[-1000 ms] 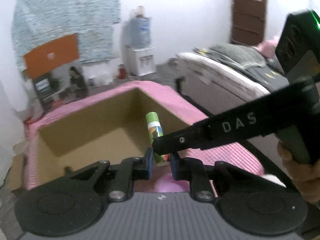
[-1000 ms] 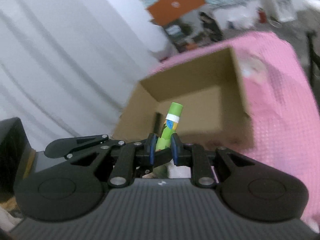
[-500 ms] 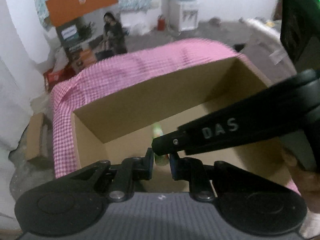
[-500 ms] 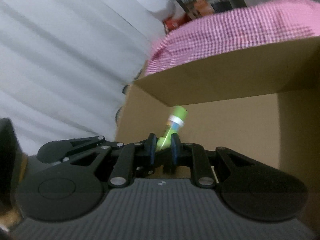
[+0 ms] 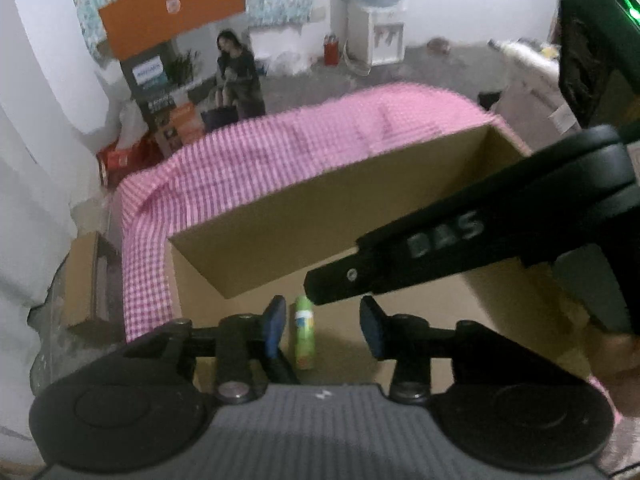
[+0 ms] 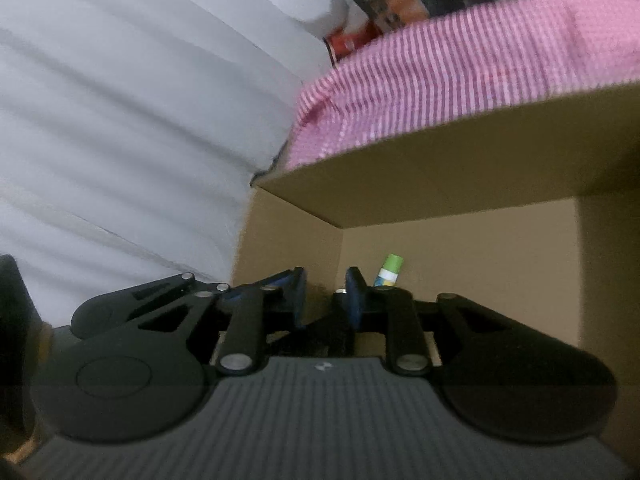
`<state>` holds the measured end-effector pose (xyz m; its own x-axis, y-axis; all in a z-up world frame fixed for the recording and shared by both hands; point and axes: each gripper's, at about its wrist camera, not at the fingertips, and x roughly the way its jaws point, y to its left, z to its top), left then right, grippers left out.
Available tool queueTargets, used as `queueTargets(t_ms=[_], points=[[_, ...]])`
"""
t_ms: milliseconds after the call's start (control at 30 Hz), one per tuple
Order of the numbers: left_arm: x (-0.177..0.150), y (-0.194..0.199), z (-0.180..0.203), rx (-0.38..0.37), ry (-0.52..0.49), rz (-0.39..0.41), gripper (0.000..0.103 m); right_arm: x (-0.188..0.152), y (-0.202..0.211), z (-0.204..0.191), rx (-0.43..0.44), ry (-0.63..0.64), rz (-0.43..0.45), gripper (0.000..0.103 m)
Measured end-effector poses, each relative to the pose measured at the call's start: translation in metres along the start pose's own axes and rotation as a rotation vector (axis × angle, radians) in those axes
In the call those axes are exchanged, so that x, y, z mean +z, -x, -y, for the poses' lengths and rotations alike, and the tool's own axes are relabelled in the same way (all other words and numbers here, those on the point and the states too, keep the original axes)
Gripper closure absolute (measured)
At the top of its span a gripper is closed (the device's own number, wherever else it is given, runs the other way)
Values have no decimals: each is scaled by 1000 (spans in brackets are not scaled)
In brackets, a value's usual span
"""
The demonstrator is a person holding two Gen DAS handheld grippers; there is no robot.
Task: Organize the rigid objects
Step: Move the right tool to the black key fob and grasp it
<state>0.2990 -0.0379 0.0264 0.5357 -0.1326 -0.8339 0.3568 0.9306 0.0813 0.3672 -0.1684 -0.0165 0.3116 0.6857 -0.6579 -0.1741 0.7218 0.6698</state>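
A green tube with a white band (image 5: 305,336) lies on the floor of an open cardboard box (image 5: 328,216). It also shows in the right wrist view (image 6: 388,270), just right of the fingers. My left gripper (image 5: 323,328) is open above the box, with the tube below and between its fingers, not touching. My right gripper (image 6: 325,300) is open and empty over the box (image 6: 460,240); its body crosses the left wrist view from the right (image 5: 460,236).
The box sits on a pink checked cloth (image 5: 248,176) covering the table. A white curtain (image 6: 120,120) hangs to the left. Boxes and an orange board (image 5: 172,4) stand on the floor beyond, with a water dispenser (image 5: 376,20) by the wall.
Both grippers held the green tube and lowered it into the box. Both have opened, and the tube now lies on the box floor.
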Motion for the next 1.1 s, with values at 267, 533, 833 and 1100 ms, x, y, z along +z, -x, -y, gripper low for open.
queueTargets(t_ms=[267,533,833,1100], points=[[-35,95,22,-78,-10,173,39,-62,129,-42,-19,153,225,36],[-104,140,67,-211,-53,267,25,-171,226,-35,-71,145,364,35],[-158,75,154,-306,-200,168,26,-262,204,50,-176,-96,356,37],[-168,16,205,-292,-308,85,53,-285,166,106,-155,-301,304,54]])
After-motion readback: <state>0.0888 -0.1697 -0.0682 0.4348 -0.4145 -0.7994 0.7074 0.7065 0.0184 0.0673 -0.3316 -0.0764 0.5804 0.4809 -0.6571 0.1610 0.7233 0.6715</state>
